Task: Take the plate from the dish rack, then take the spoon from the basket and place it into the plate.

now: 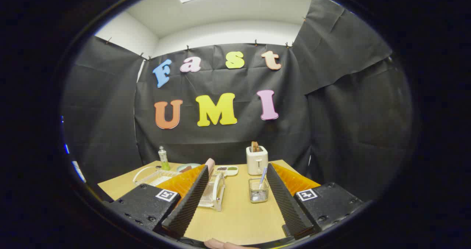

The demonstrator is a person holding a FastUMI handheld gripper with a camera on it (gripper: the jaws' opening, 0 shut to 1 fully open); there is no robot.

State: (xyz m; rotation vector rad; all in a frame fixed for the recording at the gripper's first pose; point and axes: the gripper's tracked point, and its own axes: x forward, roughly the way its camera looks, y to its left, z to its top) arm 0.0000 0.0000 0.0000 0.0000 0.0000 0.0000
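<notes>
Your tool (237,168) hovers above the near part of the wooden surface (239,216) with its two fingers (191,194) spread wide apart and nothing between them but bare wood and the things farther back.

The clear dish rack (213,194) stands on the surface just beside the left finger, partly hidden behind it. A pale pink plate (210,163) stands on edge in the rack, and its rim peeks up just over the tip of that finger. You are not touching it.

The basket (258,190), a small see-through holder, stands closer to the right finger, just inside it and apart from it. The spoon (262,176) leans in it with its striped handle sticking up and tilted toward the right finger.

Beyond the basket, near the far edge of the surface, a cream toaster (257,160) stands upright with a brown slice showing in its slot. To its left lies a small white tray (227,170) with dark and green bits in its sections; what they are is hard to tell from this far off. Farther left sits a round greenish dish (187,167), and past it a small bottle (163,157) with green liquid stands upright. A second clear wire-framed tray (154,175) lies to the left of your left finger, beyond the tool's body.

A fingertip of your hand (220,244) shows at the very bottom, under the tool.
</notes>
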